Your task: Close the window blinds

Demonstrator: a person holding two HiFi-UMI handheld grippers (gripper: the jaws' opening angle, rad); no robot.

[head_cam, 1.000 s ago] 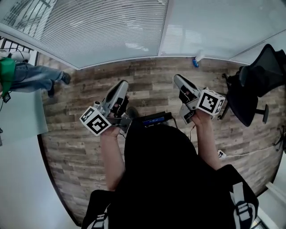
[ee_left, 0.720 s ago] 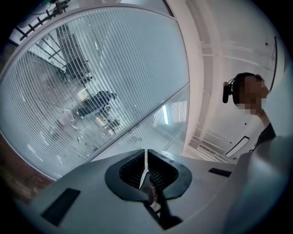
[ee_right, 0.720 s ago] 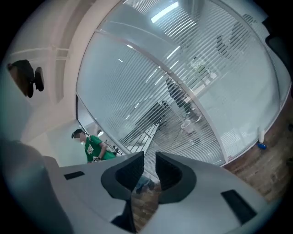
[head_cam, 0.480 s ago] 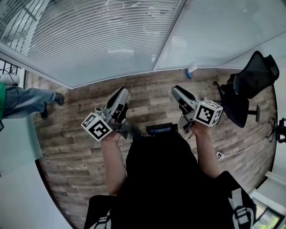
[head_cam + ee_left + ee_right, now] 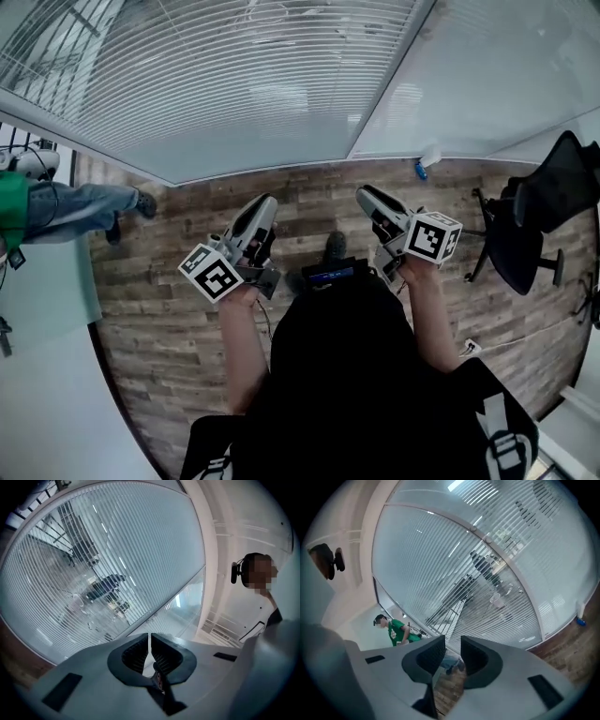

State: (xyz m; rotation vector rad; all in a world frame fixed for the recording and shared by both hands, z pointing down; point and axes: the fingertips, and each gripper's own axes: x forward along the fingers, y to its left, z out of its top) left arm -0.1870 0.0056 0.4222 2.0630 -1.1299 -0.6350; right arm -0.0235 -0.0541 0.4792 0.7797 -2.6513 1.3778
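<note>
White slatted window blinds (image 5: 234, 75) hang lowered over the glass wall ahead, and the outside shows faintly between the slats. They fill the left gripper view (image 5: 93, 573) and the right gripper view (image 5: 487, 569). Both grippers are held at waist height, pointing toward the window, well short of the blinds. My left gripper (image 5: 262, 208) is shut, its tips (image 5: 150, 641) meeting with nothing between them. My right gripper (image 5: 366, 197) is open, with a clear gap (image 5: 453, 644) between the jaws and nothing in it. No cord or wand of the blinds shows near either gripper.
A black office chair (image 5: 539, 225) stands at the right on the wooden floor (image 5: 159, 319). A person in a green shirt (image 5: 19, 202) stands at the left by the wall. A small blue and white bottle (image 5: 427, 164) lies at the window's foot. A white cable (image 5: 525, 328) runs across the floor at right.
The head view has tilted up and shifted, so the blinds fill more of the top and the window post has moved right. Both grippers stay in front of the body, pointing at the window.
</note>
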